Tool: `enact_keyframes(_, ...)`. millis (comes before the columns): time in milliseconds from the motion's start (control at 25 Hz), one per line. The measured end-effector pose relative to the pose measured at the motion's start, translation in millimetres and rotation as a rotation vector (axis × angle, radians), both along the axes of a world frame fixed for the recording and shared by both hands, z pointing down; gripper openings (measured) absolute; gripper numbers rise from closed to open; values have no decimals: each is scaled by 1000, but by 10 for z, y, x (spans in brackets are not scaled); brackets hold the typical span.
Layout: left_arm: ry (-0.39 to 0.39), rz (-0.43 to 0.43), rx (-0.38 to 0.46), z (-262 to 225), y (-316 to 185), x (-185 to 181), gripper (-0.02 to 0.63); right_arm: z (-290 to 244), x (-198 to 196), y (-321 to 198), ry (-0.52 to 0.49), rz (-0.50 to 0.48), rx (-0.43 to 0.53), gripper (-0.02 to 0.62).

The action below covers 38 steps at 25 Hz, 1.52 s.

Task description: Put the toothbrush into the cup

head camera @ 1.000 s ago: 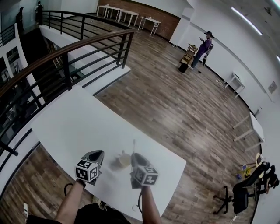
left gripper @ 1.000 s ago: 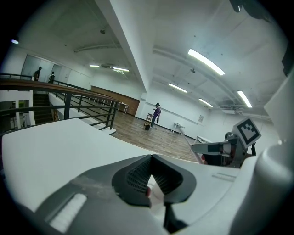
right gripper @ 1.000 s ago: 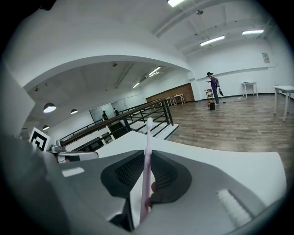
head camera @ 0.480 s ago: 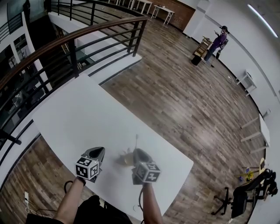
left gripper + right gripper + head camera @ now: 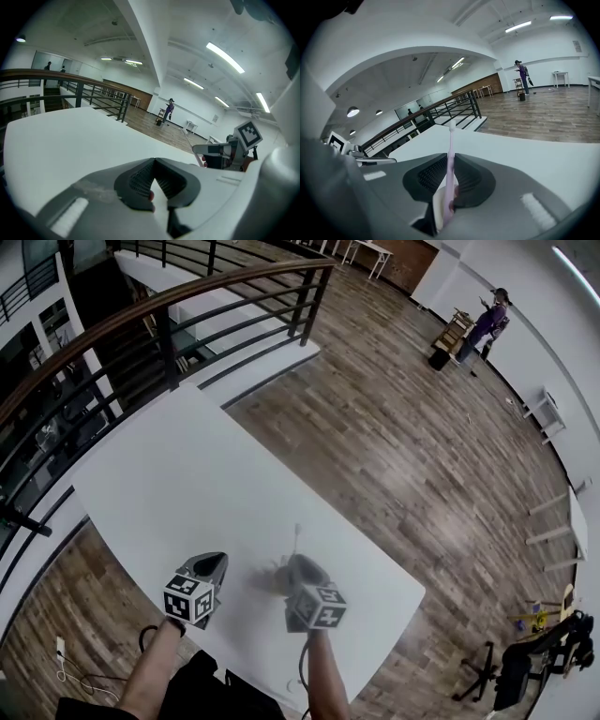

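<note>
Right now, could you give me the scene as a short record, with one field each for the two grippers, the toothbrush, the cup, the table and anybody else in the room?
left gripper: jaws together, nothing between them, low over the table
right gripper: jaws closed on the toothbrush handle
toothbrush: pale pink, upright, brush head on top
cup: pale, right below the right jaws; the handle runs down to it, cannot tell if it is inside
table: white
person: stands far off, beyond the table
</note>
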<state>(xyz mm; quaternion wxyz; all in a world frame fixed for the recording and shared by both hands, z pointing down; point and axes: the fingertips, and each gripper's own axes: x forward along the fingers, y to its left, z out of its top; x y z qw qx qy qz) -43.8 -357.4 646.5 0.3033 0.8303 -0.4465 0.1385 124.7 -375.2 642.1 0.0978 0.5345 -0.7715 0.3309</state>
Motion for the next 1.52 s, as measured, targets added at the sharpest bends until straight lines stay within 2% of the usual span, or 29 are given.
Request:
enact_keyframes(480, -8, 5, -26, 147, 53, 14, 8, 110, 22, 38, -12, 5, -11, 54)
enact_keyframes(1440, -4, 22, -16, 74, 154, 64, 8, 35, 102, 209, 1, 33, 10, 55)
enact_keyframes(1520, -2, 23, -14, 51, 157, 68, 8, 51, 83, 224, -7, 26, -2, 91)
